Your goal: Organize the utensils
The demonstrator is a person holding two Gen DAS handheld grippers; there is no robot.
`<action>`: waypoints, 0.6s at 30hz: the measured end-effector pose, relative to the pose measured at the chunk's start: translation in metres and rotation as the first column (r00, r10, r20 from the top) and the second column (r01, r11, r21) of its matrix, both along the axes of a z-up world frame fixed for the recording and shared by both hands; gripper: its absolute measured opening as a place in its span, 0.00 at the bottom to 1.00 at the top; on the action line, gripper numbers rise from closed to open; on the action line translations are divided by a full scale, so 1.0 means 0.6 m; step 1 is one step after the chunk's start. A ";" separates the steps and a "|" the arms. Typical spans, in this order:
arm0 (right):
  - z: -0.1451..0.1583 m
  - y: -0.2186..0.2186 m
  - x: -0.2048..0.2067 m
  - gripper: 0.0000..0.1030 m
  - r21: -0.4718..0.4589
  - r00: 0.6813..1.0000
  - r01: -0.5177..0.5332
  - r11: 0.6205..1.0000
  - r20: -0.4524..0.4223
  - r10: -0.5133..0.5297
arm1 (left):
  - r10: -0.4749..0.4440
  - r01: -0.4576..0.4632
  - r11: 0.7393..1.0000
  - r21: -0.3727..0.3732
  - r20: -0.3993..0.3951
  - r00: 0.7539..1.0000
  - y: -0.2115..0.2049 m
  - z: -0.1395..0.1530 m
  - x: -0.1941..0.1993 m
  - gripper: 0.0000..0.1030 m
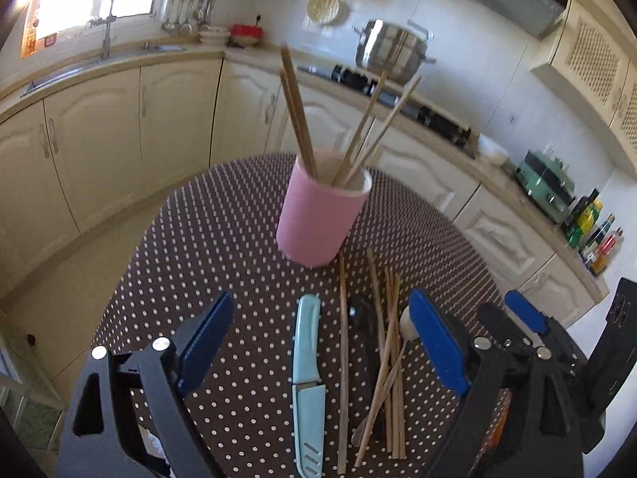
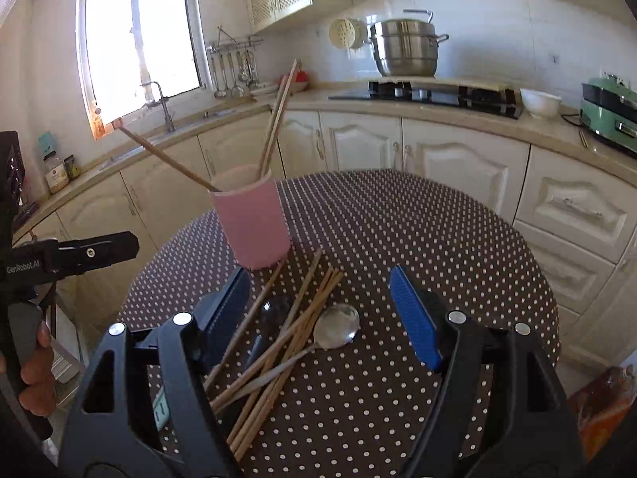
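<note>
The bench point(image 1: 207, 215), dotted cloth over it, carries a pink cup point(image 1: 318, 219) near its middle, four chopsticks already standing inside; loose sticks point(image 2: 286, 342) lie crossed just before the cup, tangled over a spoon point(image 2: 336, 330) and a dark utensil point(image 2: 270, 318); a sheathed knife point(image 1: 307, 378) lies beside them. The left tool point(image 1: 318, 346) and right tool point(image 2: 322, 314) both hang spread apart, empty. A likely risk: pinching one stick drags its crossed neighbours, or a careless reach tips the cup.
</note>
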State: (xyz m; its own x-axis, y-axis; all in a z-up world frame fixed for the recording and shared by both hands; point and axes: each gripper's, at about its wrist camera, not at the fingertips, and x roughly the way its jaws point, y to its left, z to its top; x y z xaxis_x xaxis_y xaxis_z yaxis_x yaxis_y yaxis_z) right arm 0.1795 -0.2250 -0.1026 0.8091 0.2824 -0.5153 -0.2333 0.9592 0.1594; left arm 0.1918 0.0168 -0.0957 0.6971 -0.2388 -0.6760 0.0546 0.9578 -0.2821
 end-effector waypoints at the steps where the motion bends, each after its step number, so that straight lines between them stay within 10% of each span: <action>1: -0.007 0.002 0.000 0.70 -0.003 1.000 -0.002 1.000 -0.010 0.002 | -0.009 0.009 1.000 0.012 -0.022 1.000 -0.006 -0.011 0.006 0.85; 12: -0.073 0.004 0.023 0.70 -0.040 0.986 -0.022 0.999 -0.169 0.015 | -0.113 0.126 0.991 0.044 -0.225 0.968 -0.066 -0.102 0.063 0.36; 18: -0.108 0.027 0.034 0.70 -0.073 0.973 -0.051 0.996 -0.229 0.033 | -0.111 0.134 0.988 0.079 -0.246 0.963 -0.081 -0.129 0.075 0.34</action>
